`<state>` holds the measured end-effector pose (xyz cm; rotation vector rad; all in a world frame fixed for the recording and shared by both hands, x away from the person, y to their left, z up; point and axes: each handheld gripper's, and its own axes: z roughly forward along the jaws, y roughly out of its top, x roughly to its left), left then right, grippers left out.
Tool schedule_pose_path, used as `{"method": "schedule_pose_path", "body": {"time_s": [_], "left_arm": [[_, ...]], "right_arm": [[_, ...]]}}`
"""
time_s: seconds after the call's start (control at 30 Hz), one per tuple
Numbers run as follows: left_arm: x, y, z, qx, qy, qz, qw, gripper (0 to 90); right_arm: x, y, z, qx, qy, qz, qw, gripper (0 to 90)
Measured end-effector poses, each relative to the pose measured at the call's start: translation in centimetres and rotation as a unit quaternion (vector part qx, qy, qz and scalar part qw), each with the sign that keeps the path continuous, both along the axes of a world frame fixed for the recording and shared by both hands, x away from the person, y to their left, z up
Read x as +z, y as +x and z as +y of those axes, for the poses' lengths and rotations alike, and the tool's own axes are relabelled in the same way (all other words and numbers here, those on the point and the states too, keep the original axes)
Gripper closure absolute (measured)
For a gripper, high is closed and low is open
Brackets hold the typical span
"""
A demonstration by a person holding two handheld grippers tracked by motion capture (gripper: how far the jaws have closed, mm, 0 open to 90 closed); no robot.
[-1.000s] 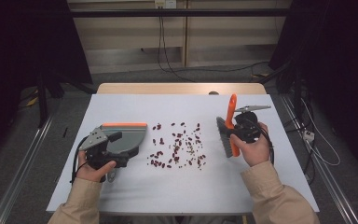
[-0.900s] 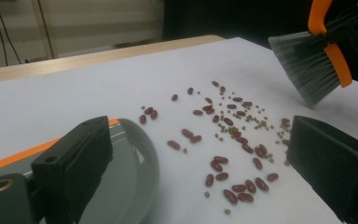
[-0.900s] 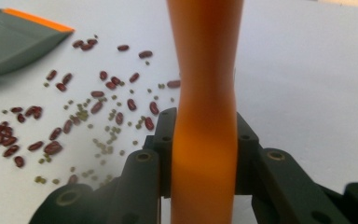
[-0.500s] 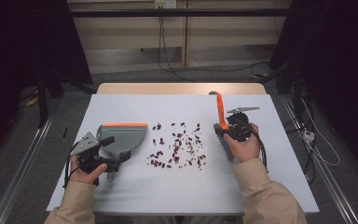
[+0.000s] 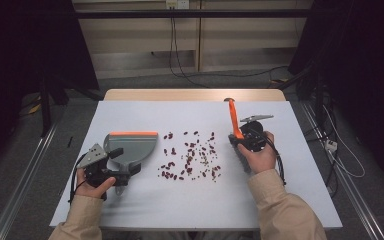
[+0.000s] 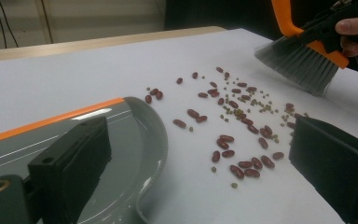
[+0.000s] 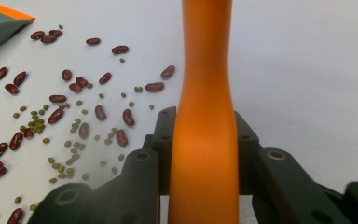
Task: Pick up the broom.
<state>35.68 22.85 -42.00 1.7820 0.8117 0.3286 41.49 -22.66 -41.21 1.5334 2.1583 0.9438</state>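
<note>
High view: white table [image 5: 145,210] with scattered red beans [image 5: 190,157] and small green beans at centre. Left gripper [image 5: 111,167] at left edge of scatter, clamped on handle of grey dustpan [image 5: 132,145] with orange front lip, pan flat on table, mouth facing beans, just beside them. Right gripper [image 5: 246,139] on far side of scatter, jaws closed tight on orange handle of brush [image 5: 234,120], handle rising away from person.

Left gripper view: dustpan [image 6: 121,140] beside one black jaw, beans [image 6: 235,140] spread ahead, grey bristles of brush [image 6: 300,63] near their far edge; touching table or not, cannot tell.

Right gripper view: orange handle [image 7: 205,93] upright between both pads, beans [image 7: 70,107] at left.
</note>
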Motion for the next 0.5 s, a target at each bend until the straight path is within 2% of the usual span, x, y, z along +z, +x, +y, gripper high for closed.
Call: {"method": "schedule_pose_path", "body": {"time_s": [0.13,0.2,0.37,0.5], "left_arm": [[-0.02,-0.01,-0.03,0.001,0.000,-0.001,1.0000,5.3],[-0.05,0.00,-0.05,0.001,0.000,-0.001,1.0000,5.3],[-0.11,0.08,-0.06,0.000,0.003,0.000,1.0000,5.3],[-0.11,0.04,-0.08,0.000,0.003,-0.001,1.0000,5.3]], "right_arm": [[-0.03,0.37,0.14,-0.005,-0.004,0.008,0.9999,70.6],[-0.01,0.52,0.19,0.001,-0.015,0.003,0.9999,69.9],[0.08,0.40,0.07,0.001,-0.016,0.000,0.9999,61.5],[0.35,0.11,-0.10,0.003,-0.021,-0.004,0.9998,61.5]]}}
